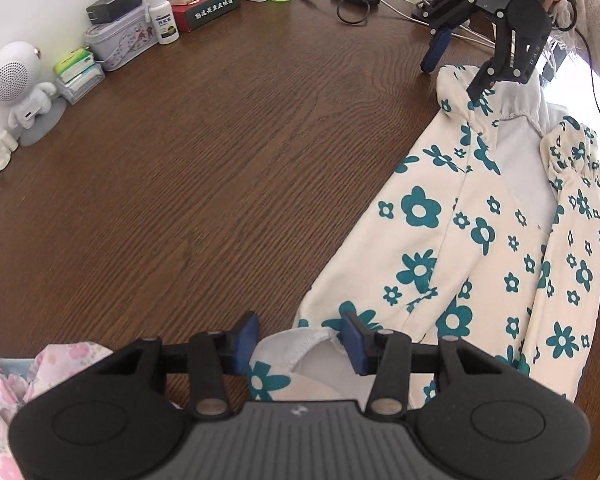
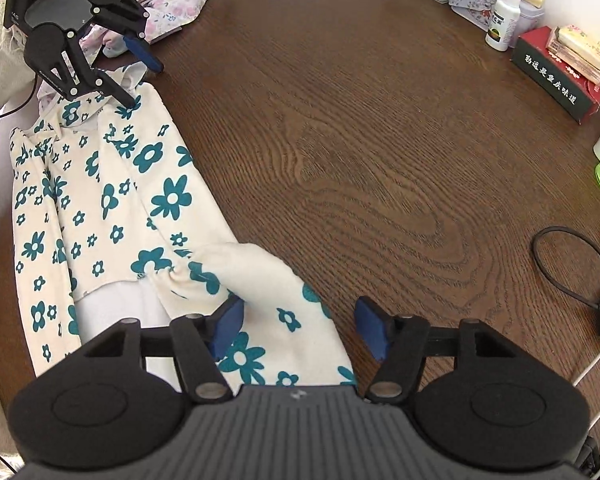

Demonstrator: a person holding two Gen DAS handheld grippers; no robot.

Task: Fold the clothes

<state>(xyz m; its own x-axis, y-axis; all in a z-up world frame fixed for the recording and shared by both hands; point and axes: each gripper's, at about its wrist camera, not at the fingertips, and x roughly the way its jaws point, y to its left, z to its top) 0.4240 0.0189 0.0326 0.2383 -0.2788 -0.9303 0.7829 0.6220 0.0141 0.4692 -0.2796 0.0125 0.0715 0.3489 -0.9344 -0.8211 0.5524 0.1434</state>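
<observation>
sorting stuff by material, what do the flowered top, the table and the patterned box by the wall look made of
Flowered top: soft, matte knit fabric, probably cotton; it drapes and wrinkles, with a gathered hem.
Table: dark wood or wood-look veneer; clear grain, slight sheen.
Patterned box: probably painted tin; thin rolled lid rim, glossy print.

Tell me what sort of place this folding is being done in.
Probably a home desk or work table rather than a laundry room. The dark wooden table has personal clutter along the wall: a small robot-shaped speaker, a white spray bottle and a floral tin, with cables lying nearby.
</observation>
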